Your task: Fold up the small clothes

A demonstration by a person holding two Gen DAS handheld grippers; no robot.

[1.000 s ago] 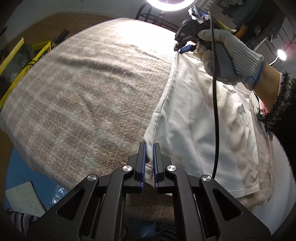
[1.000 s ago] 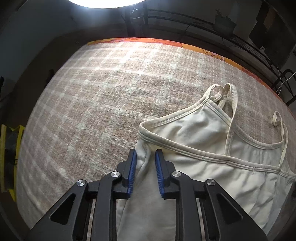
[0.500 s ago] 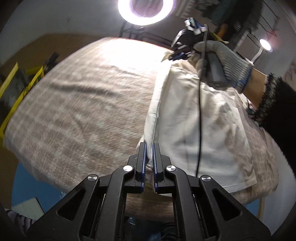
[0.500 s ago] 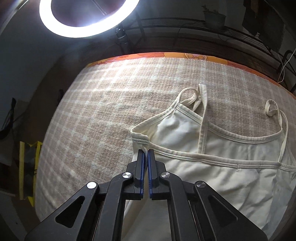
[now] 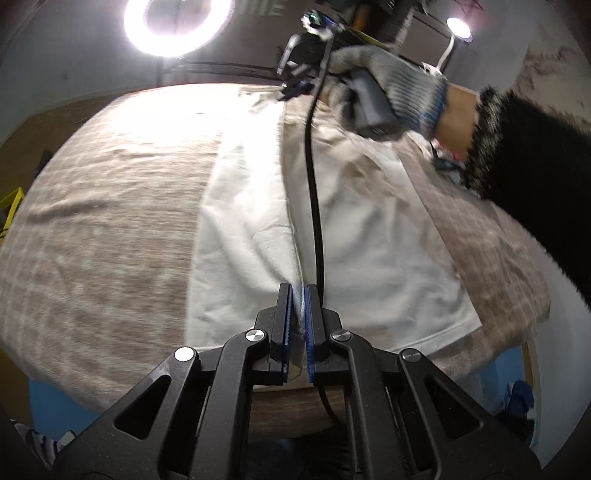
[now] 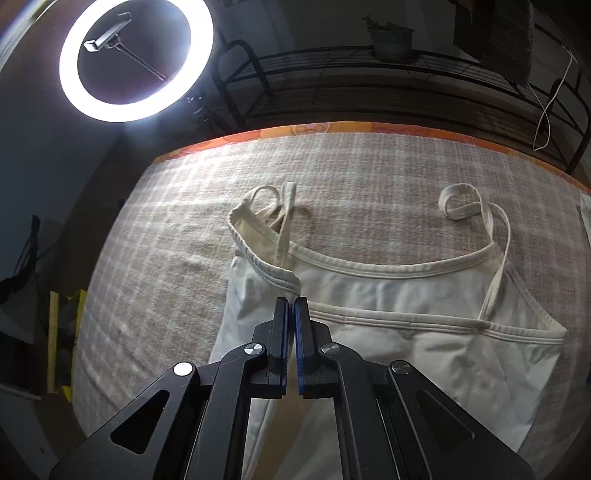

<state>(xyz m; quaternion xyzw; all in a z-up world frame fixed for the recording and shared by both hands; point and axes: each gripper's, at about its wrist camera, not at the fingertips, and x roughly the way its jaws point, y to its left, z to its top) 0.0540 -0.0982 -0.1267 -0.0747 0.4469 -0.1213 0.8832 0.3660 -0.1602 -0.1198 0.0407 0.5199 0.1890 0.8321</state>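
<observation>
One cream camisole (image 6: 406, 317), spread on a plaid blanket (image 6: 177, 236) over the worktop, left side turned inward in a long fold. Top folded corner pinched between the fingers of the right gripper (image 6: 290, 306), closed tight on the hem just under the armhole. Bottom hem of the same fold caught in the left gripper (image 5: 297, 295), fingers (image 5: 283, 314) nearly together with cloth between. Two thin straps (image 6: 461, 203) curled loose on the blanket beyond the neckline. Right gloved hand (image 5: 384, 85) at the far end in the left view, black cable (image 5: 314, 184) trailing across the cloth. One ring light (image 6: 136, 59), one small lamp (image 5: 458, 27), dark metal rack (image 6: 369, 85) behind.
</observation>
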